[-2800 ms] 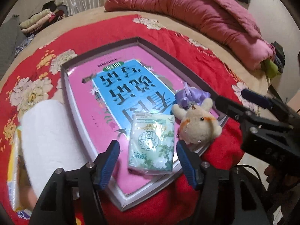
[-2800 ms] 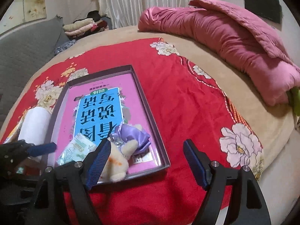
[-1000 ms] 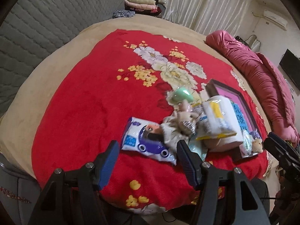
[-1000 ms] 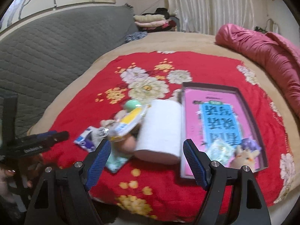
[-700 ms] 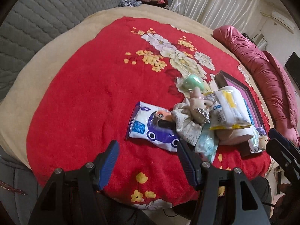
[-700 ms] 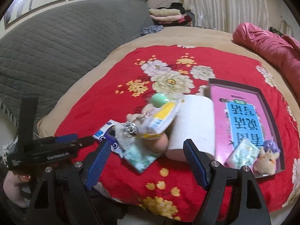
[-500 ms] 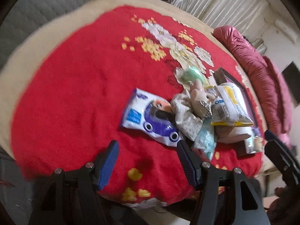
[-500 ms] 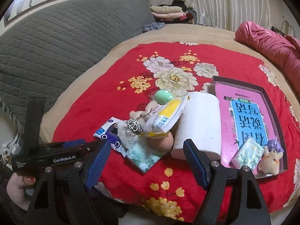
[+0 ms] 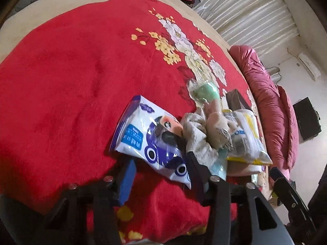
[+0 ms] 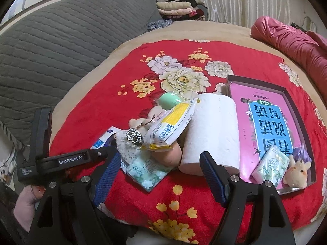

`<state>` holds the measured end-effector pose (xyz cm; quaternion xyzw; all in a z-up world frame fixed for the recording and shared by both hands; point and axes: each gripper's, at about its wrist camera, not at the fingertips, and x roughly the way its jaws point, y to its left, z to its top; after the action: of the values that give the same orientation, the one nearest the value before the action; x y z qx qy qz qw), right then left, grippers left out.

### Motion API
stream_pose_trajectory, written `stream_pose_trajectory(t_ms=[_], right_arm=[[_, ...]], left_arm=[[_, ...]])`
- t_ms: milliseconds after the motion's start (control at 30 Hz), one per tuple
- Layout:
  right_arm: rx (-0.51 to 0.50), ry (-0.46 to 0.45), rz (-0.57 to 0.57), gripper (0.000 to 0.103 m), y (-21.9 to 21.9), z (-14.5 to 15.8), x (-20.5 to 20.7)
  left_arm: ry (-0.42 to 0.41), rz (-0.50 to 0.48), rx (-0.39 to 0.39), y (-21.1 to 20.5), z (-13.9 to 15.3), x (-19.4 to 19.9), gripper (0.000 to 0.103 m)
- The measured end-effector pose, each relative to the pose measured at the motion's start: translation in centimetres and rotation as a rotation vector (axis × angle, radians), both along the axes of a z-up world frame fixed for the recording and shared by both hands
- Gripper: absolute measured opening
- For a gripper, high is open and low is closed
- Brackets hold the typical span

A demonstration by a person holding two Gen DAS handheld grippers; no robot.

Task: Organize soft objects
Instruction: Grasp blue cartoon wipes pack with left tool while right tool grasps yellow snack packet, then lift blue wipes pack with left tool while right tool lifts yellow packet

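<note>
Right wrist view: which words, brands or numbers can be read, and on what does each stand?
"GenRobot.AI": on the left hand-held gripper, along its body.
"看图说话写话": on the blue panel of the pink book, upside down here.
Print on the yellow-and-white packet, the green tissue packs and the blue-and-white pack: too small to read.

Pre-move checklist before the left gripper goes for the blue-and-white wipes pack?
1. Left gripper open: ok, jaws spread, nothing between them.
2. Right gripper open and empty: ok.
3. Wipes pack lined up: ok, its near end lies between the left fingers.
4. Wipes pack free to lift: not ok, a cream cloth in the pile overlaps its far edge.
5. Room in the tray: ok, only a green tissue pack and plush toy at the near end.
6. Grippers apart: ok, the left one sits left of the pile in the right wrist view.
</note>
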<state>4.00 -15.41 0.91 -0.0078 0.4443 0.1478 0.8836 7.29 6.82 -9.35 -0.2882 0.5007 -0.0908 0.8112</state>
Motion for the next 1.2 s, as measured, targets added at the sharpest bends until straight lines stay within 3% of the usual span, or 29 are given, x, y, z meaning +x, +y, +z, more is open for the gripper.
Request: stream_pose_trajectory(t_ms=[467,533,700,933,1200], right_arm=[[0.13,0.081,-0.104,0.081,0.3,-1.7,4.8],[0.141,0.088,-0.113,0.077,0.1,-2.1,5.2],[0.207,0.127,-0.116,0.054,-0.2,-3.0,6.4],[0.229,0.143,-0.135,0.04,-0.4,-4.0,7.8],[0.201,0.129,-0.12,0.033,-0.2,-4.1,8.8]], left_arm=[[-0.073,0.024,-0.014,0.9,-0.5,0.4,0.04],[-0.079,0.022,-0.015,1.0,-0.5,0.5,0.04],[-0.095,0.014,-0.015,0.9,-0.6,0.7,0.04],[-0.087,0.033,-0.085,1.6,-1.3,1.3,0.04],[-0.109,0.017,-0.025,0.7,-1.1,2.0,0.04]])
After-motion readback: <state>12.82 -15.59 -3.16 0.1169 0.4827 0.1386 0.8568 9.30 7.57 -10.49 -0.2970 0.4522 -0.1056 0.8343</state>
